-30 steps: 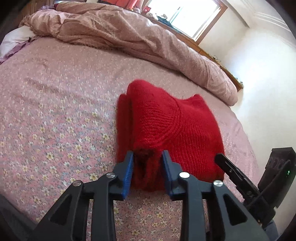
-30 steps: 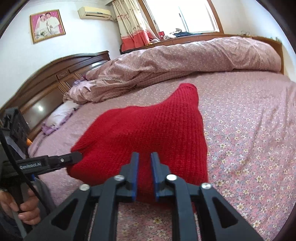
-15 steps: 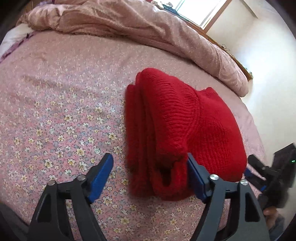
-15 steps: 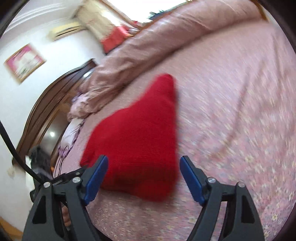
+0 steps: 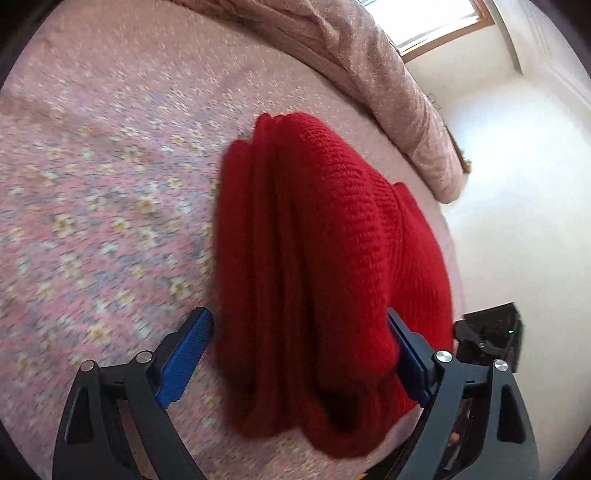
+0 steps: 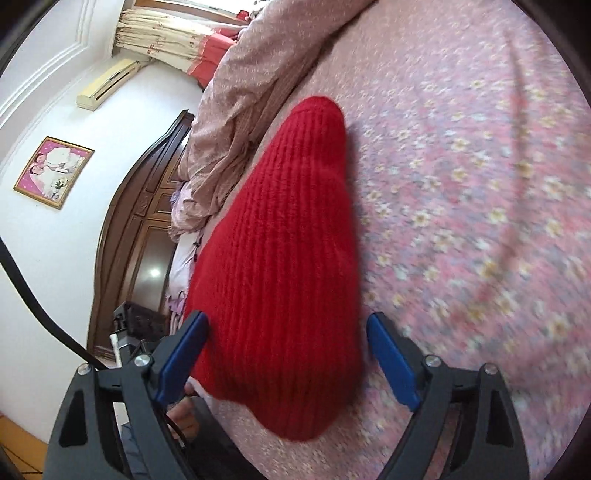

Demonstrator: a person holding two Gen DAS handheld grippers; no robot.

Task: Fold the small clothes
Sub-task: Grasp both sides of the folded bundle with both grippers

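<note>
Lying folded, ribbed red sweater (image 5: 325, 258)

A home bedroom: floral bedspread (image 6: 480, 184), rumpled quilt (image 6: 251, 92), carved wooden headboard (image 6: 140, 229) (framed portrait (image 6: 53, 171) above).

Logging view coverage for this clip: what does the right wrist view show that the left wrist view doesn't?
Only the right wrist view shows the wooden headboard, framed photo, air conditioner and curtain. Only the left wrist view shows the sweater's stacked folded layers along its edge and a window corner. Both show the red sweater lying on the floral bedsheet, the rumpled duvet, and wide-open jaws.
</note>
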